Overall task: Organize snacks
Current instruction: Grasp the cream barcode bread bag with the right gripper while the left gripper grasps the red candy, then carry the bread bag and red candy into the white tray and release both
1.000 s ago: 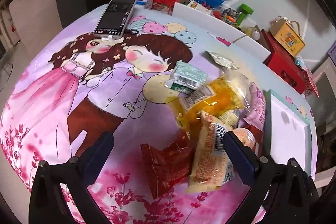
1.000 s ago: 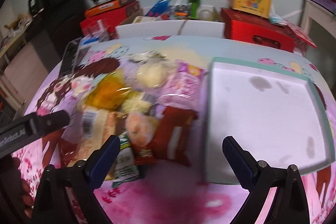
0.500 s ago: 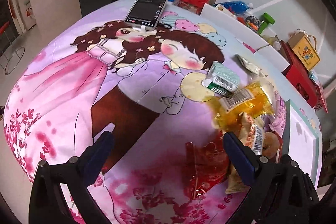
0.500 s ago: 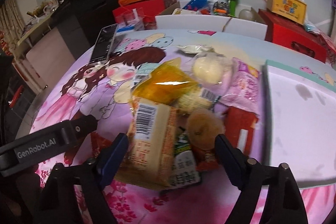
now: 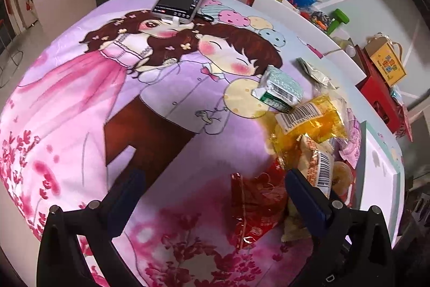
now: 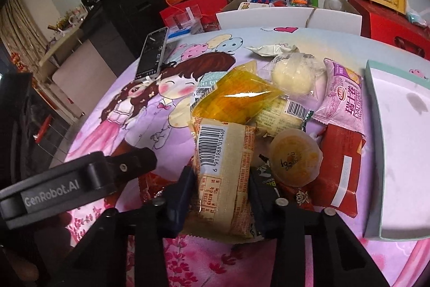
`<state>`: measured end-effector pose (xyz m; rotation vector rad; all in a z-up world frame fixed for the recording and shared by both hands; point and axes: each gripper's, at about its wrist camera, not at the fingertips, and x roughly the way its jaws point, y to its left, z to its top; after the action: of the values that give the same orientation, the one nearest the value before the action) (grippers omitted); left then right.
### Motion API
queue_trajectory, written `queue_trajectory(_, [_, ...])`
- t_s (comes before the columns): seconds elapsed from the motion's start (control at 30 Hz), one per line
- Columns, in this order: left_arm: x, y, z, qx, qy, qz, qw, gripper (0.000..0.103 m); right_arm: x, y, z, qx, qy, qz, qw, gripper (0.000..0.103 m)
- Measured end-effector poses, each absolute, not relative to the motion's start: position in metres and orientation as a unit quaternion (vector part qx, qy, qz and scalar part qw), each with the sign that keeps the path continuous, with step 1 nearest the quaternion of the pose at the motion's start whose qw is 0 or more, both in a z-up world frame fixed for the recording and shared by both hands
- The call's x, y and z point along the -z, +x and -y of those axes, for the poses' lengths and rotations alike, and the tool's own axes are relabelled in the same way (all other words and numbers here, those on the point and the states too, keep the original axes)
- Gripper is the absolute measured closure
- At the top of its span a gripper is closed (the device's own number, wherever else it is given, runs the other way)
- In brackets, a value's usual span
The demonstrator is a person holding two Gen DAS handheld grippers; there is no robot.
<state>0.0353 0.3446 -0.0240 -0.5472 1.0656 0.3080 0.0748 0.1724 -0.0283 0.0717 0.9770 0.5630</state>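
The right gripper [image 6: 221, 186] is closed narrow on the cake pack [image 6: 224, 171], a clear wrapper with orange edges and a barcode, its two blue fingers [image 6: 179, 195] pressing the pack's sides at 6 o'clock in the right view; the pack lies at the near end of the snack pile on the cartoon cloth [image 6: 139, 120]; at 12 o'clock from it sits the yellow bag [image 6: 236, 96], and beyond that the round bun [image 6: 291, 75] in clear wrap; at 3 o'clock of the pack is the jelly cup [image 6: 295, 158], touching the red pack [image 6: 340, 166]; the purple pack [image 6: 345, 101] lies at 1 o'clock, just beside the tray [image 6: 376, 141], which fills the 3 o'clock edge; the phone [image 6: 151, 57] rests at 11 o'clock, well apart from the pile; the left gripper [image 5: 212, 195] stands wide with nothing between its fingers, over the cloth; in the left view the red bag [image 5: 255, 209] lies just inside its right finger at 5 o'clock, and the green pack [image 5: 279, 90] sits at 2 o'clock near the pile's far edge
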Motion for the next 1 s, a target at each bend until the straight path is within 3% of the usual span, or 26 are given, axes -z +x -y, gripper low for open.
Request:
queue_trajectory(0.77, [0.033, 0.045, -0.317, -0.081, -0.263, -0.527, 0.804, 0.002, 0.001, 0.069, -0.113, -0.204, 0.063, -0.433, 0.876, 0.065])
queue_trajectory(0.93, [0.041, 0.048, -0.306, -0.073, -0.251, -0.544, 0.797, 0.014, 0.002, 0.071, -0.106, -0.195, 0.068, -0.436, 0.876, 0.065])
queue_trajectory(1.0, [0.044, 0.05, -0.301, -0.069, -0.243, -0.552, 0.795, 0.024, 0.001, 0.071, -0.104, -0.195, 0.07, -0.435, 0.876, 0.065])
